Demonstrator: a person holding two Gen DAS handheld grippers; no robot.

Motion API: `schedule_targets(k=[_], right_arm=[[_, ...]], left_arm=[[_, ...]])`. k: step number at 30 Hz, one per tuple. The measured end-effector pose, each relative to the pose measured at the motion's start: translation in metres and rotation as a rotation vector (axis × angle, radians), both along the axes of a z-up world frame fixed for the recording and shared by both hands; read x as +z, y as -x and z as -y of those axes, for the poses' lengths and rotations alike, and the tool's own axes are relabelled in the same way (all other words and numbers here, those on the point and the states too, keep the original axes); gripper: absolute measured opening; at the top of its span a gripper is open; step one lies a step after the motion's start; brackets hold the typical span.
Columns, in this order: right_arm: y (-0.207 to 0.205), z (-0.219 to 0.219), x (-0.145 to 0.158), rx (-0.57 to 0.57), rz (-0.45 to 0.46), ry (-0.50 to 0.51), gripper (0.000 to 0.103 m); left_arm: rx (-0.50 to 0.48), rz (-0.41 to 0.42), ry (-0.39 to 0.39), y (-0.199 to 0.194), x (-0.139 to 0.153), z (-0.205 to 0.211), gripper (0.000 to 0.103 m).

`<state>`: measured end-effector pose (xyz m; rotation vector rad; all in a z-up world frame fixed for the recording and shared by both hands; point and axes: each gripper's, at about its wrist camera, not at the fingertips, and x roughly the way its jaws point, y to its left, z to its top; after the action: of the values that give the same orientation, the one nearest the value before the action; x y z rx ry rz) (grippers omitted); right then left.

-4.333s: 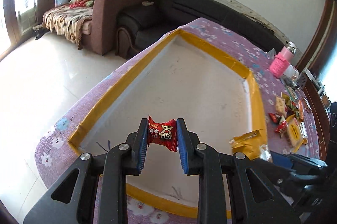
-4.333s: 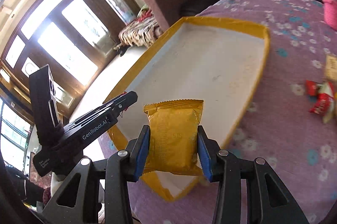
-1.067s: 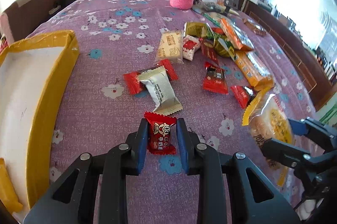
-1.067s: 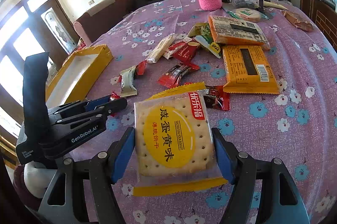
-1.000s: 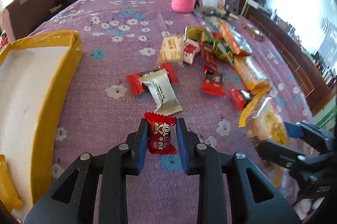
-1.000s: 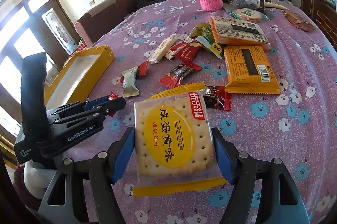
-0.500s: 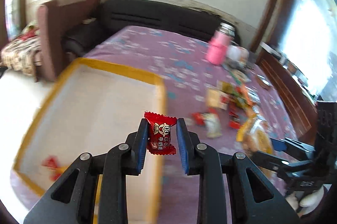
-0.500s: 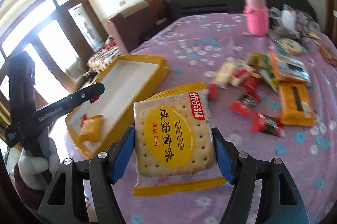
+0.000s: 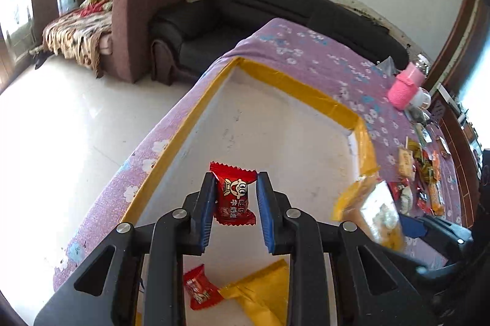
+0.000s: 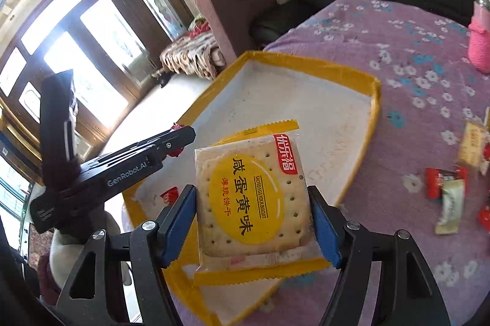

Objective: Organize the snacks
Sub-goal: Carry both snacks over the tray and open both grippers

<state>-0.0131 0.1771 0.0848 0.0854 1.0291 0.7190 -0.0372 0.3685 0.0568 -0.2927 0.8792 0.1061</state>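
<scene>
Your left gripper [image 9: 234, 200] pinches a red candy [image 9: 232, 193] above the yellow-rimmed tray [image 9: 294, 87]. Your right gripper [image 10: 251, 209] clamps a biscuit pack [image 10: 249, 197] at the tray's near edge. Filed: one red candy packet [image 9: 200, 290], one yellow packet [image 9: 260, 292]. Outstanding: loose snacks [image 10: 450, 194] on the purple tablecloth [image 10: 413, 56].

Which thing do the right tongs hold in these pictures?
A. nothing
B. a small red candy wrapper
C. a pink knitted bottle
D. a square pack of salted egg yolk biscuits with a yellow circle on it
D: in the right wrist view the blue pads of the right tongs press on both sides of the square biscuit pack with the yellow circle.
</scene>
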Motion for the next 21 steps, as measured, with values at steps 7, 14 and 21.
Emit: schedule_targets(k=[7, 14, 21], right_arm=[[-0.019, -0.033, -0.037, 0.01, -0.063, 0.046, 0.071], [-0.023, -0.04, -0.039, 0.016, -0.054, 0.042, 0.073], [-0.017, -0.031, -0.027, 0.006, -0.026, 0.021, 0.073]], left_arm=[[0.015, -0.048, 0.052, -0.009, -0.021, -0.011, 0.025], [0.03, -0.04, 0.118, -0.008, -0.019, -0.017, 0.028], [0.047, 0.039, 0.079, 0.015, 0.01, -0.005, 0.042]])
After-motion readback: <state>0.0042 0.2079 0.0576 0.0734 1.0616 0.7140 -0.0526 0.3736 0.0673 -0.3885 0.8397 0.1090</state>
